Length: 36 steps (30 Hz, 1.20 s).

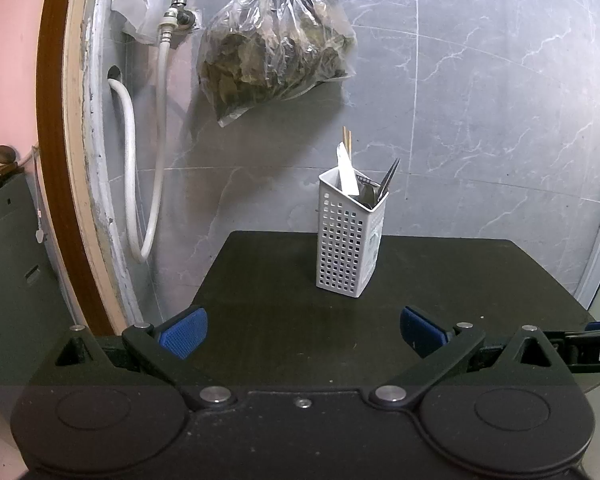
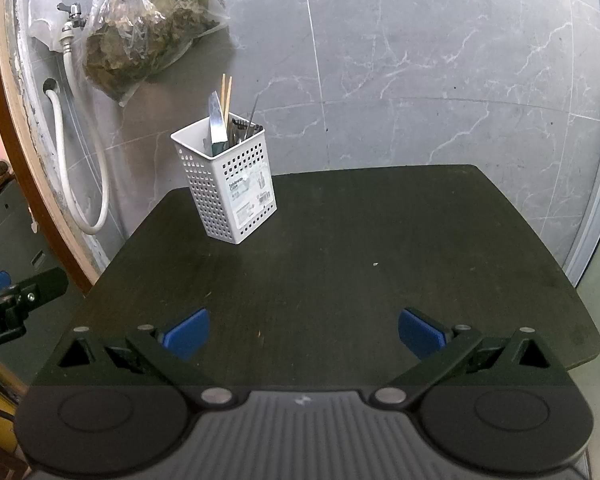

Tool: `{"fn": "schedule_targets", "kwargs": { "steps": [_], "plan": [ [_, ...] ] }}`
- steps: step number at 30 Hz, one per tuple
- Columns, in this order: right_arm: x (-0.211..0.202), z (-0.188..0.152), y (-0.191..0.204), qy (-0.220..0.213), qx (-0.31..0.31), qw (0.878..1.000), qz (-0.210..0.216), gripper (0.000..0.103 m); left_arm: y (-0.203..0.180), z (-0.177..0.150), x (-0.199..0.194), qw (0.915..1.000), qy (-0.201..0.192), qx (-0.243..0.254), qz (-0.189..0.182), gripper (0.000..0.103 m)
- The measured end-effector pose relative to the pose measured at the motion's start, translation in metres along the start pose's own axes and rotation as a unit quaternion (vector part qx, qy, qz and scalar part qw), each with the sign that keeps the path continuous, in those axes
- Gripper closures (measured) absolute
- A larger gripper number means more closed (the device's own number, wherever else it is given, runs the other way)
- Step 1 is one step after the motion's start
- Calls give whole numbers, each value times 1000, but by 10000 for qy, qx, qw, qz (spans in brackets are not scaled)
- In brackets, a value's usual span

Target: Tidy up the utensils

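1. The left gripper (image 1: 303, 333) hangs over the near edge of the dark table (image 1: 440, 280), its blue-padded fingers (image 1: 186, 334) spread wide with nothing between them.
2. The right gripper (image 2: 304, 334) is likewise spread wide and empty above the near part of the table, its blue pads (image 2: 420, 334) well apart.
3. The white perforated utensil holder (image 2: 236, 192) stands upright near the far left corner of the table, well apart from both grippers.
4. Inside the holder stand a knife (image 2: 215, 120) with its blade up, two wooden chopsticks (image 2: 227, 96) and some dark metal utensils (image 2: 244, 126); what kind they are cannot be told.
5. In the right wrist view, part of the left gripper shows at the left edge, off the table.
6. Behind the table is a grey marble-patterned wall (image 2: 440, 60). A clear plastic bag (image 1: 278, 44) of dried leaves hangs on it, beside a tap (image 1: 178, 4) with a white hose (image 1: 156, 184).
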State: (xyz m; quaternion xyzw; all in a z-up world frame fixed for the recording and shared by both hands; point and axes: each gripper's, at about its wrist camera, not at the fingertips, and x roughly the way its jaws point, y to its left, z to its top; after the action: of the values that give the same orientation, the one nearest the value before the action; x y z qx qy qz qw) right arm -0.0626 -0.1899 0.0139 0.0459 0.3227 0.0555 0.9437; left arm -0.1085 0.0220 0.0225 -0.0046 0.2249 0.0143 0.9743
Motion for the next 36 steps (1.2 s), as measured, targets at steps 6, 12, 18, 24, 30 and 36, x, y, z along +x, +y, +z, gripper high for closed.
{"fn": "schedule_targets", "kwargs": {
  "steps": [6,12,18,24,30,36],
  "plan": [
    [1,0,0,4,1,10000,3,0,1,0,1,10000,11,-2,2,1],
    [1,0,0,0,2,10000,-2,0,2,-1,1,10000,28,-23,9,1],
    [1,0,0,1,-1,10000,1,0,0,-1,2,10000,35,-11,-9,1],
    [2,0,0,9,7,10000,3,0,0,-1,2,10000,40,-16,-8,1],
    [3,0,-1,22,14,10000,14,0,-3,-1,3,10000,43,-2,-7,1],
    [5,-1,-3,39,22,10000,41,0,-4,-1,4,10000,43,5,-1,1]
  ]
}}
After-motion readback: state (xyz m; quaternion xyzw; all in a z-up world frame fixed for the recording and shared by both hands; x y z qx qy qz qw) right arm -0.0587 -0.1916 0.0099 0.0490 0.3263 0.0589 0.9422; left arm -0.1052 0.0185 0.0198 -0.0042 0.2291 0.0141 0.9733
